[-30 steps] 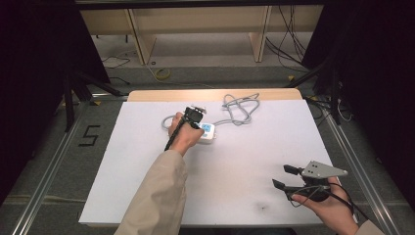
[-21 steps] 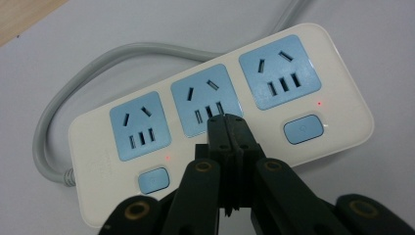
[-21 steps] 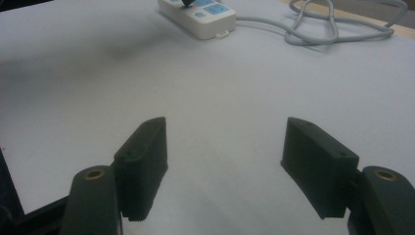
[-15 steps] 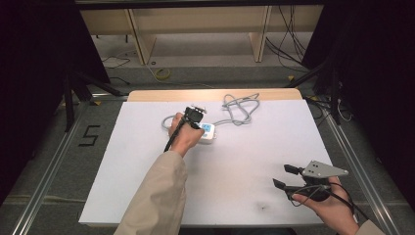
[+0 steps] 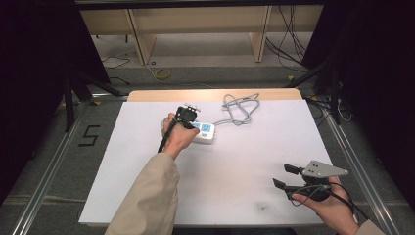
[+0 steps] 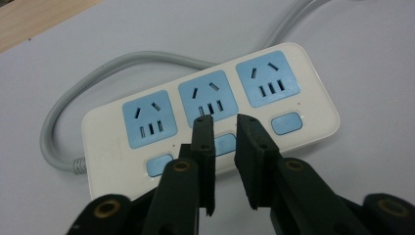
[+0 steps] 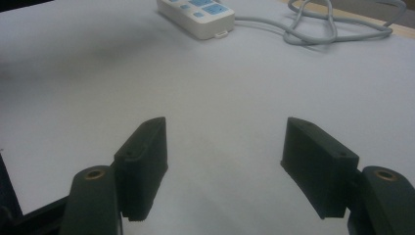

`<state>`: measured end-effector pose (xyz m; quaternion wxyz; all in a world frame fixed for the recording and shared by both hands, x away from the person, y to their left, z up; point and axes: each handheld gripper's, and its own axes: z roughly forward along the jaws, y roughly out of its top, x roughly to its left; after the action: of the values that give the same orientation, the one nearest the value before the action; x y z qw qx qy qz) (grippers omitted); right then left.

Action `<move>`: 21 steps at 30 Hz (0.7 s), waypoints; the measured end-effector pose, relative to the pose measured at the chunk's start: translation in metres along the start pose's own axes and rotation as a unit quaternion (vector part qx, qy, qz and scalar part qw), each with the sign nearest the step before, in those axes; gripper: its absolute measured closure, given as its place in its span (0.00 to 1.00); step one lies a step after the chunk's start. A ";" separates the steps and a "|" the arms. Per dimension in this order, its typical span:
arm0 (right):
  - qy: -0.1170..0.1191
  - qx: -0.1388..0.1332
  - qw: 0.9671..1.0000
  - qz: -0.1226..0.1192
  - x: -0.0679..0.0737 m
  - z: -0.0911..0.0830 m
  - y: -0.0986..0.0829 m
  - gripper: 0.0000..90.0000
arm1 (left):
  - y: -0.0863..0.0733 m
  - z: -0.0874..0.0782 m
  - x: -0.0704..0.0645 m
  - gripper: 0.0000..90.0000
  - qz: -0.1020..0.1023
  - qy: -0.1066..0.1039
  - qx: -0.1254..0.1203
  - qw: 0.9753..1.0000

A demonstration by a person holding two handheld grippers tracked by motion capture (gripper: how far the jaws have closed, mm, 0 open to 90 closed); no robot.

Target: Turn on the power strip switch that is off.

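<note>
My left gripper [image 6: 225, 128] hangs over the white power strip [image 6: 205, 115], its two black jaws drawn close with only a narrow slit between them and nothing caught in that slit. The tips sit just above the middle blue switch [image 6: 224, 145], in front of the middle blue socket [image 6: 208, 95]; I cannot tell whether they touch it. The strip has three blue sockets in a row and a small blue switch below each one.

From the high view, the power strip [image 5: 204, 132] lies on the far half of the white table [image 5: 147, 176], a little left of the middle, and my left hand [image 5: 178, 134] holds the gripper right over it. Its grey cable [image 5: 238, 108] leaves the strip and runs toward the far edge, where it lies in loose loops.

My right gripper [image 7: 225, 147] is well apart from all this, near the right front corner of the table. Its jaws stand wide apart, holding nothing, with bare white tabletop between them. My right hand [image 5: 325, 205] keeps it low over the surface, pointing toward the strip.
</note>
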<state>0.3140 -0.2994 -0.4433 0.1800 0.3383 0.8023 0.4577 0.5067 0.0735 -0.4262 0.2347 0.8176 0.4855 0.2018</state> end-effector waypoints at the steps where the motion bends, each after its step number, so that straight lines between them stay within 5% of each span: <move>1: 0.000 0.000 1.000 0.000 0.000 0.000 0.000 0.38 | -0.001 -0.001 0.001 0.81 -0.003 -0.002 -0.001 1.000; 6: 0.000 0.000 1.000 0.000 0.000 0.000 0.000 0.38 | -0.009 -0.008 0.007 0.70 -0.012 -0.001 -0.019 1.000; 16: 0.000 0.000 1.000 0.001 0.000 0.000 0.000 0.38 | -0.020 -0.021 0.008 0.44 -0.044 -0.040 -0.047 0.997; 21: 0.000 0.001 1.000 0.003 0.000 0.000 0.000 0.37 | -0.029 -0.026 0.009 0.37 -0.043 -0.057 -0.062 0.995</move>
<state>0.3142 -0.2995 -0.4436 0.1784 0.3407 0.8017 0.4575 0.4761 0.0987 -0.4214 0.3211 0.7901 0.4922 0.1741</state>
